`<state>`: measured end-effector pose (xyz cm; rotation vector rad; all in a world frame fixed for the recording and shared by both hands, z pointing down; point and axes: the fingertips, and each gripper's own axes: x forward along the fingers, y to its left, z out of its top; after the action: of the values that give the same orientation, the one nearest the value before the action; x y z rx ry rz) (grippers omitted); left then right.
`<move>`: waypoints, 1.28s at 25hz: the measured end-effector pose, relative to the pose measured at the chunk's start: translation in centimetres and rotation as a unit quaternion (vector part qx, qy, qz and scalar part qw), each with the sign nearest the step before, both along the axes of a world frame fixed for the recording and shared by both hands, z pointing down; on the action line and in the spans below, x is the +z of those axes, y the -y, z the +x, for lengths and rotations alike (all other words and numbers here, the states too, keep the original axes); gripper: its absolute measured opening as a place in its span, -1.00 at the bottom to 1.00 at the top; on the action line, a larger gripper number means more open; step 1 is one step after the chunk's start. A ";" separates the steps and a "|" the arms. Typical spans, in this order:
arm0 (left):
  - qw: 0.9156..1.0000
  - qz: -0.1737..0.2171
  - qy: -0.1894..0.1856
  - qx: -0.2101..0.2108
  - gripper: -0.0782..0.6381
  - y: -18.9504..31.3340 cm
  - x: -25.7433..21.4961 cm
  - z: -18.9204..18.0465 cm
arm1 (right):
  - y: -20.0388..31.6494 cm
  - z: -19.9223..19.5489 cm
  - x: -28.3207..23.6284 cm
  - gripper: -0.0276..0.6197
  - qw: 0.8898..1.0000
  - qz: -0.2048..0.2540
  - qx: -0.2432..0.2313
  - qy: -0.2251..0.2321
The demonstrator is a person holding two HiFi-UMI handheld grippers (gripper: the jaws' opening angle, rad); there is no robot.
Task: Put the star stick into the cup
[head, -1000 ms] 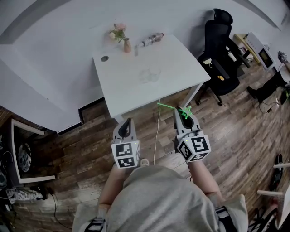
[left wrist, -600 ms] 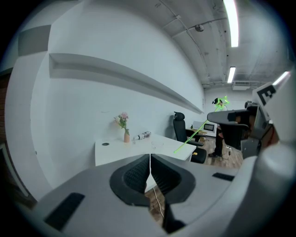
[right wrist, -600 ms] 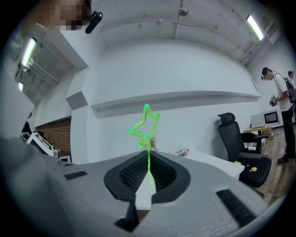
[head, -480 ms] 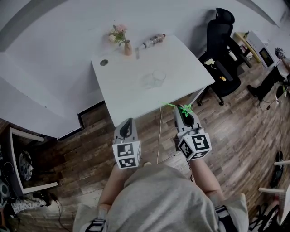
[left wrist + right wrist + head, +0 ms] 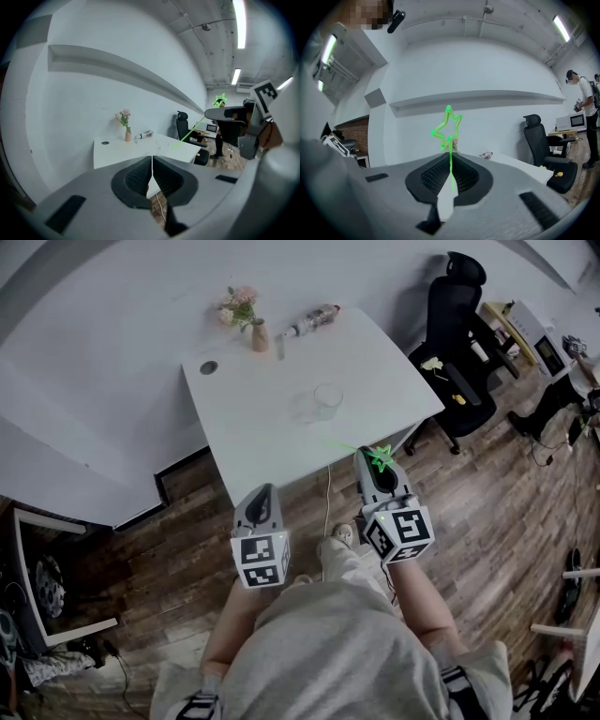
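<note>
Head view is showing the left hand-held gripper [image 5: 263,495] hovering over the brown wooden plank floor [image 5: 169,549], just short of the near edge of the white rectangular counter [image 5: 272,427]. Left gripper view is showing its two black ribbed jaws pressing together, gripping nothing.

At the far edge of the counter a small brown vase of pink flowers [image 5: 253,329] is standing upright, and a clear plastic bottle [image 5: 314,322] is lying on its side just to the right of it. Nearer the counter's middle, a clear glass cup [image 5: 328,399] is standing upright, well apart from both.

Further right, the right hand-held gripper [image 5: 372,465] is hanging by the counter's near right corner. It is clamping the thin bright-green stick with a star-shaped outline at its end [image 5: 380,457]. Right gripper view is showing the jaws closing on the green shaft, with the star rising above the jaw tips. In the head view the shaft is reaching leftward over the counter's near edge, stopping short of the cup and not touching it.

Right of the counter a black office chair [image 5: 459,343] is standing on the floor. At the right gripper view's far right a person [image 5: 582,108] is standing.
</note>
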<state>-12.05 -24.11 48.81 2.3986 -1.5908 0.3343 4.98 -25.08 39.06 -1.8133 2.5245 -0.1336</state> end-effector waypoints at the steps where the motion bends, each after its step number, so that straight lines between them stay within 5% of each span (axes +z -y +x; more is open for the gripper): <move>1: 1.000 -0.001 0.000 -0.001 -0.76 0.2 0.2 0.1 | 0.4 0.1 0.0 -0.87 1.000 0.000 0.000 0.000; 20: 0.999 -0.016 0.005 -0.043 -0.76 6.6 1.9 2.6 | 10.8 3.5 0.8 -0.88 1.000 0.005 -0.027 -0.003; 32: 0.997 -0.039 0.022 -0.058 -0.76 9.5 4.1 3.1 | 15.8 4.2 4.7 -0.87 0.999 -0.029 -0.043 -0.003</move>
<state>-8.97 -33.64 52.88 2.2448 -1.6950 0.4211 9.13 -40.89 43.76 -1.7279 2.6309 -0.2063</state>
